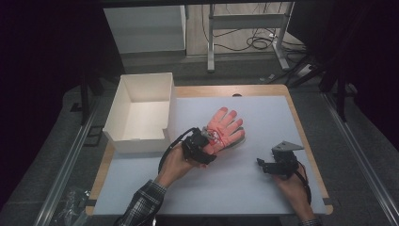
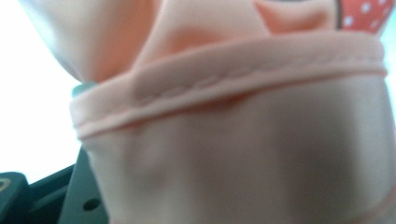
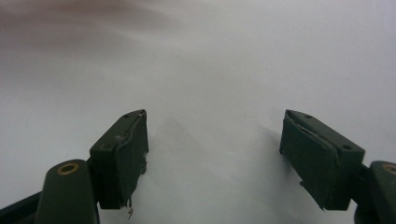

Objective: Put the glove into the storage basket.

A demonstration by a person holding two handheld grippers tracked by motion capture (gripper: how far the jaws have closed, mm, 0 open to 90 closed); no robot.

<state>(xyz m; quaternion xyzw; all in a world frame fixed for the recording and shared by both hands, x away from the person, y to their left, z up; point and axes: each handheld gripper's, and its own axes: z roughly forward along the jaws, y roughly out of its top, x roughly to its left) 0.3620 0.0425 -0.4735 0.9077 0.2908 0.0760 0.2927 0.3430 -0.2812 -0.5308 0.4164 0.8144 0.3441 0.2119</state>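
My left gripper (image 1: 207,141) clamps the cuff of the pink glove (image 1: 225,128) mid-mat, the white box (image 1: 123,99) close on its left. My right gripper (image 1: 269,165) hangs open over bare pale mat (image 1: 263,117) near the right edge.

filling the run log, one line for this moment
left claw: shut on glove cuff | right claw: open, over mat | box: beside glove
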